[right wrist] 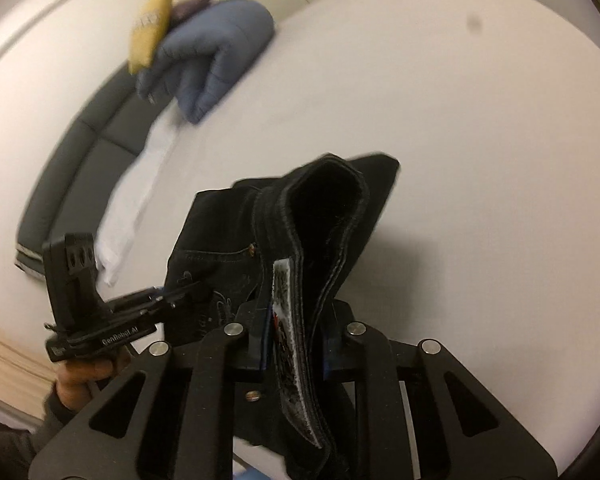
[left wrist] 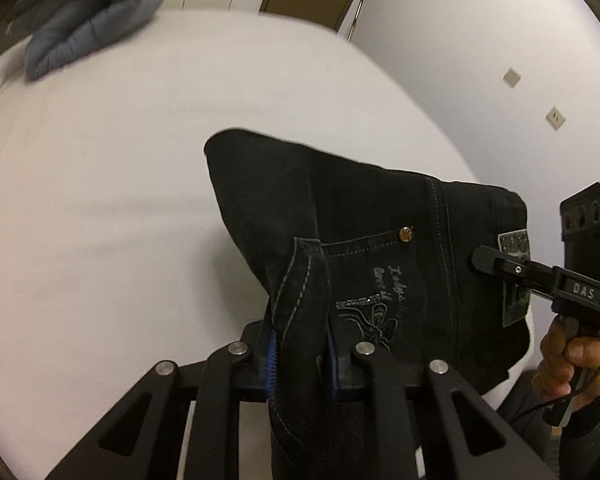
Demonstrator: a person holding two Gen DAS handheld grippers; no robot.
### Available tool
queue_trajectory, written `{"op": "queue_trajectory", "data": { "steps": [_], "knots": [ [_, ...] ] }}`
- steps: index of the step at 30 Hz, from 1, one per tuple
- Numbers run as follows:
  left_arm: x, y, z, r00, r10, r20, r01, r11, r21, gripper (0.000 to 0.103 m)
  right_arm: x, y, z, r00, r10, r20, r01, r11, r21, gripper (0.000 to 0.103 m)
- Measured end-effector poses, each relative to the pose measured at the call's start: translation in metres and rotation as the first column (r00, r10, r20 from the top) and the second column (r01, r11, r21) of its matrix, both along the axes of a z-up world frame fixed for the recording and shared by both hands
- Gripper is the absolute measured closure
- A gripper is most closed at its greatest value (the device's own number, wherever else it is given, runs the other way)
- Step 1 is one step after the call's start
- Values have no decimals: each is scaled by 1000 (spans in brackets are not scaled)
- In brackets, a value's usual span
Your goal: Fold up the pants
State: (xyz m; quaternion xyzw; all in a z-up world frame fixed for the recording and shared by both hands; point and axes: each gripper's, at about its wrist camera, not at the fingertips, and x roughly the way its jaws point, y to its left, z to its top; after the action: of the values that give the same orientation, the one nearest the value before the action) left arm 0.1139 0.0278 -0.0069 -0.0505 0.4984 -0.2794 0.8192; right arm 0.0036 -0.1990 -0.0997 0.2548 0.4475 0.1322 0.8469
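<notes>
The black jeans hang in the air above the white bed, held between both grippers. My left gripper is shut on a fold of the denim beside the embroidered back pocket. My right gripper is shut on the waistband, with the inner label showing. The right gripper also shows in the left wrist view at the waist patch. The left gripper shows in the right wrist view, shut on the pants.
A folded blue-grey quilt lies at the far corner of the bed, with a yellow cushion on it. A dark grey headboard runs along the bed's side. A white wall with sockets is on the right.
</notes>
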Motion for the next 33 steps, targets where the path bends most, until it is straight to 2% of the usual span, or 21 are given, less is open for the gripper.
{"op": "queue_trajectory", "data": {
  "steps": [3,6,8,11,12,13,15,16,18,20,22,23,24,25,26,27,28,29,30,32,33],
  "knots": [
    [28,-10,12,999,-1,41,1,1000,-5,83,29,-16,12,1000,-17,11,17,1000,8,87],
    [54,-26,5,999,-8,45,8,1000,9,83,55,-33,7,999,-35,-8,35,999,-2,87],
    [67,-33,-9,1000,-13,24,13,1000,18,83,71,-46,-9,998,-51,-39,51,999,-2,87],
    [89,-51,-49,999,-16,-34,18,999,40,80,93,-67,-58,988,-92,-128,93,996,2,86],
    [93,-59,-65,999,-15,-50,18,998,61,74,94,-75,-76,981,-112,-160,112,994,-9,84],
    [96,-63,-80,998,-8,-64,14,996,86,63,96,-84,-92,972,-138,-188,137,990,-19,78],
    [100,-63,-94,997,19,-75,-12,996,86,53,90,-100,-111,974,-158,-165,171,983,71,76],
    [101,-62,-97,996,37,-78,-31,996,79,45,85,-105,-112,978,-156,-139,171,980,98,75],
    [99,-60,-98,996,56,-73,-53,998,46,44,80,-105,-110,984,-140,-108,150,985,85,71],
    [100,-44,-97,997,63,-45,-61,996,58,43,72,-106,-98,983,-150,-107,153,988,13,66],
    [88,-37,-74,995,91,46,-93,995,42,43,61,-109,-78,980,-187,-66,184,982,-43,62],
    [64,-35,-59,989,100,108,-104,994,30,43,50,-110,-64,979,-201,-17,199,977,-70,61],
    [55,-32,-46,980,110,165,-117,993,34,37,38,-109,-47,976,-215,36,218,970,-107,61],
    [43,-28,-28,963,124,241,-139,989,46,22,25,-106,-27,968,-229,98,243,956,-164,60],
    [24,-23,-3,926,148,348,-178,982,56,14,13,-98,-6,960,-232,156,262,941,-213,60],
    [10,-22,12,894,165,417,-204,978,52,2,0,-91,14,948,-228,222,283,923,-261,59],
    [-8,-15,31,844,187,502,-237,971,36,0,-16,-82,37,930,-221,295,311,900,-304,55],
    [-27,-9,50,781,211,587,-272,962,17,0,-23,-72,57,911,-214,351,334,883,-328,49],
    [-47,-3,68,714,237,658,-318,948,3,0,-40,-62,81,877,-210,432,377,858,-349,31],
    [-80,7,97,622,267,736,-378,926,-15,0,-79,-44,124,783,-196,590,468,811,-352,10],
    [-88,11,112,587,271,763,-397,917,-20,0,-96,-36,141,737,-177,653,499,793,-348,5]
  ]
}}
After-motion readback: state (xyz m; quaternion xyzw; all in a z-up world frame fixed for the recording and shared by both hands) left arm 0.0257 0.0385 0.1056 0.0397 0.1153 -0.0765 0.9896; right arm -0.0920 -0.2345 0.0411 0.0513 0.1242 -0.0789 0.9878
